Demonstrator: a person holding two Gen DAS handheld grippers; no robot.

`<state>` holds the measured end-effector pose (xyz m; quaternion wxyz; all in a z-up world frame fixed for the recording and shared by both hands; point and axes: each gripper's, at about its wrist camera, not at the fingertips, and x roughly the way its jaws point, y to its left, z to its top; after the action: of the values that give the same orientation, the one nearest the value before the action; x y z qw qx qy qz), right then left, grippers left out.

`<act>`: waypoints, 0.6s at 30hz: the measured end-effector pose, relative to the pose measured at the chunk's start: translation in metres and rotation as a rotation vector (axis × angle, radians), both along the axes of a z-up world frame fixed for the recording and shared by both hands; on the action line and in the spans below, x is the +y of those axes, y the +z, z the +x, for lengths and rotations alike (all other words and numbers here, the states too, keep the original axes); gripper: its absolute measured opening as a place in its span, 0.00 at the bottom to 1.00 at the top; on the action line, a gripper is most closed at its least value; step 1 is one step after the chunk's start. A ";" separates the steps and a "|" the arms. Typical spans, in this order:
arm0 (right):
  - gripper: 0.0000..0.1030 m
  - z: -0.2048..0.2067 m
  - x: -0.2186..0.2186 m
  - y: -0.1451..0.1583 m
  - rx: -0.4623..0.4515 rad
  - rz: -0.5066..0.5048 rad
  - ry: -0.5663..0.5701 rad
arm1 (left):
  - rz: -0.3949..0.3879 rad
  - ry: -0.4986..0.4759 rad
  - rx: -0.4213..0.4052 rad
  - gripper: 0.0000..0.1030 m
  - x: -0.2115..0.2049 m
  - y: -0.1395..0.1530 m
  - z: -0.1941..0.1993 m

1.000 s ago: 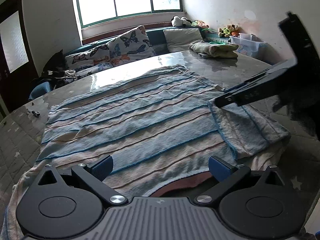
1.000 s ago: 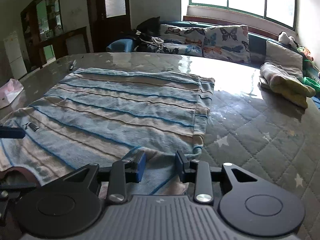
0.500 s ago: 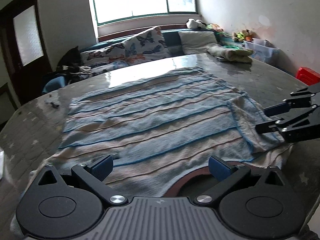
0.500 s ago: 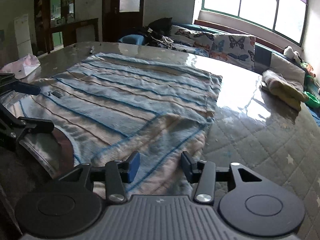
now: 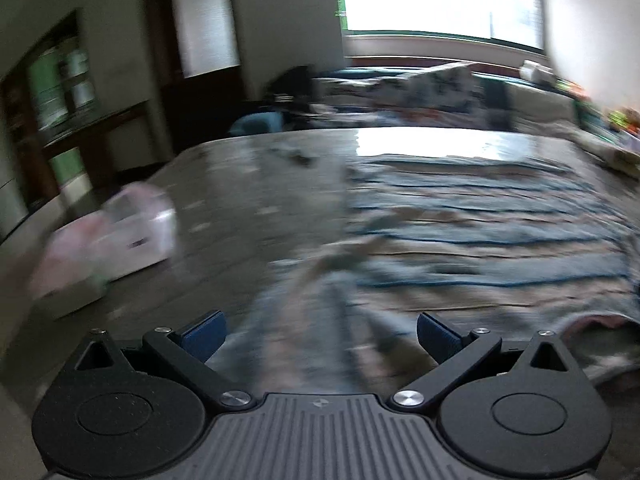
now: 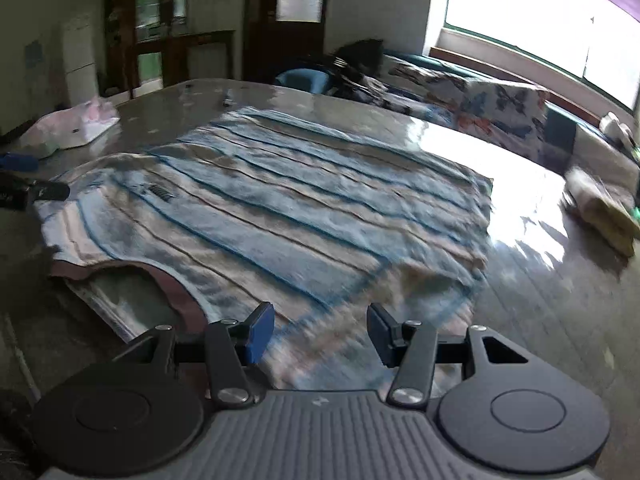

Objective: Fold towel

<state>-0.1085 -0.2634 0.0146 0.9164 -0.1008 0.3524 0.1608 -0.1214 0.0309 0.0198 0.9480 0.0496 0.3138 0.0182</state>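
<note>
Both claws wide apart, nothing gripped

Striped towel (image 6: 280,208) lies spread flat on the table (image 6: 540,300). Right gripper (image 6: 320,334) hovers at its near edge, jaws gaping, empty. Left gripper (image 5: 320,332), blurred, spread wide over the towel's near left corner, empty.

One blue-and-beige striped terry towel (image 6: 280,208) lies on one glossy grey quilted worktop (image 6: 540,300). Two black tools with blue pads are in view, the left tool (image 5: 320,332) and the right tool (image 6: 320,334). One pale pink plastic bag (image 5: 108,236) and one folded yellowish cloth (image 6: 604,208) sit alongside.
</note>
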 end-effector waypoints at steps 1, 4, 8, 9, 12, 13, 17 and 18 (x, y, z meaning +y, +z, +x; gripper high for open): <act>0.51 0.001 0.006 0.002 -0.004 -0.004 0.022 | 0.002 0.037 -0.005 1.00 0.009 -0.001 -0.001; 0.51 0.009 0.030 0.008 -0.005 -0.004 0.102 | -0.013 0.123 0.009 0.98 0.035 -0.004 -0.003; 0.51 0.013 0.069 0.014 0.008 0.012 0.245 | -0.085 0.174 0.056 0.84 0.062 -0.010 -0.003; 0.51 0.013 0.079 0.015 0.011 0.016 0.284 | -0.100 0.174 0.064 0.82 0.065 -0.011 -0.003; 0.50 0.011 0.109 0.019 0.019 0.025 0.400 | -0.142 0.162 0.080 0.70 0.072 -0.016 -0.003; 0.50 0.009 0.118 0.019 0.023 0.024 0.433 | -0.153 0.152 0.084 0.61 0.072 -0.017 -0.003; 0.48 0.002 0.150 0.014 0.038 0.014 0.552 | -0.181 0.102 0.086 0.29 0.071 -0.021 -0.004; 0.48 0.001 0.156 0.012 0.041 0.009 0.569 | -0.189 0.088 0.084 0.24 0.071 -0.020 -0.004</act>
<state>-0.1077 -0.1077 0.0269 0.8274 -0.1884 0.3279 0.4152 -0.1250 0.1023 -0.0005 0.9328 -0.0529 0.3553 0.0283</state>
